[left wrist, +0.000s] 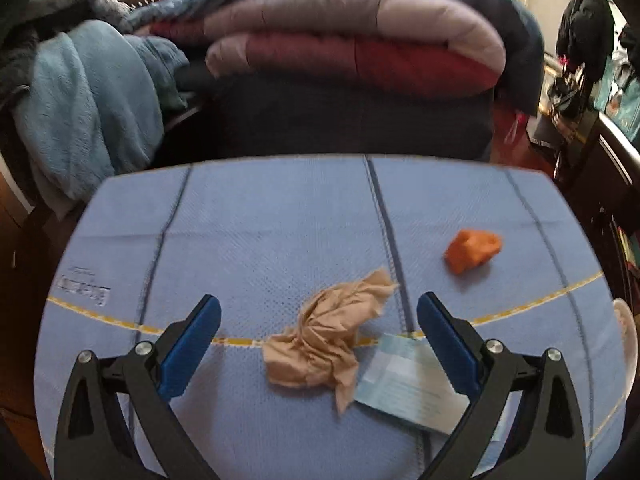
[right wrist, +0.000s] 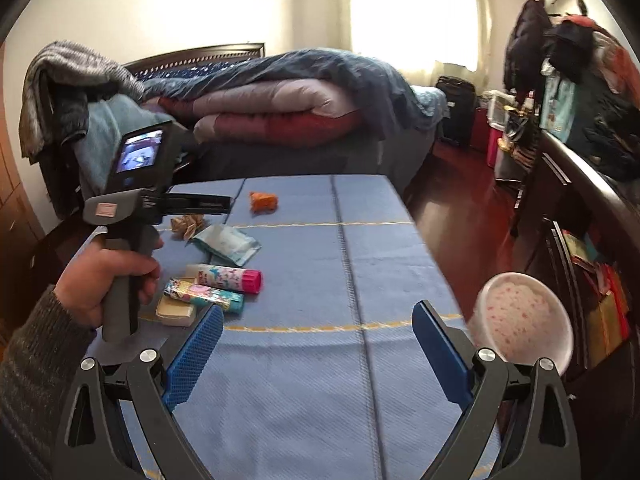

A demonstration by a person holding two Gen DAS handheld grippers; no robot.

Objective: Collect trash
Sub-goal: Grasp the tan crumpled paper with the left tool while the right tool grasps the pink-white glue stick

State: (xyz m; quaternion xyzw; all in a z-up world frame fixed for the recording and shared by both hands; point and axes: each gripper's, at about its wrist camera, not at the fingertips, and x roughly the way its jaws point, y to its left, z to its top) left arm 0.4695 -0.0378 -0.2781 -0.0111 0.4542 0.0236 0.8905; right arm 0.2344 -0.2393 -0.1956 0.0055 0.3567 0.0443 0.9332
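A crumpled tan paper wad (left wrist: pixel 326 342) lies on the blue cloth-covered table (left wrist: pixel 260 220), between and just beyond the fingers of my open left gripper (left wrist: pixel 319 312). A pale blue-green wrapper (left wrist: pixel 404 386) lies flat beside it, partly under the right finger. An orange crumpled scrap (left wrist: pixel 472 250) sits farther back to the right. In the right wrist view the tan wad (right wrist: pixel 188 225), the wrapper (right wrist: pixel 228 242) and the orange scrap (right wrist: pixel 263 201) lie far ahead to the left. My right gripper (right wrist: pixel 318 322) hangs open over bare cloth. A hand (right wrist: pixel 106 280) holds the left gripper's handle.
A pink-capped tube (right wrist: pixel 226 276), a colourful stick (right wrist: pixel 204 294) and a cream block (right wrist: pixel 176 312) lie at the table's left. A white speckled bowl-like bin (right wrist: pixel 520 318) stands off the table's right edge. A bed with folded quilts (right wrist: pixel 280 112) lies behind, with furniture (right wrist: pixel 580 184) at right.
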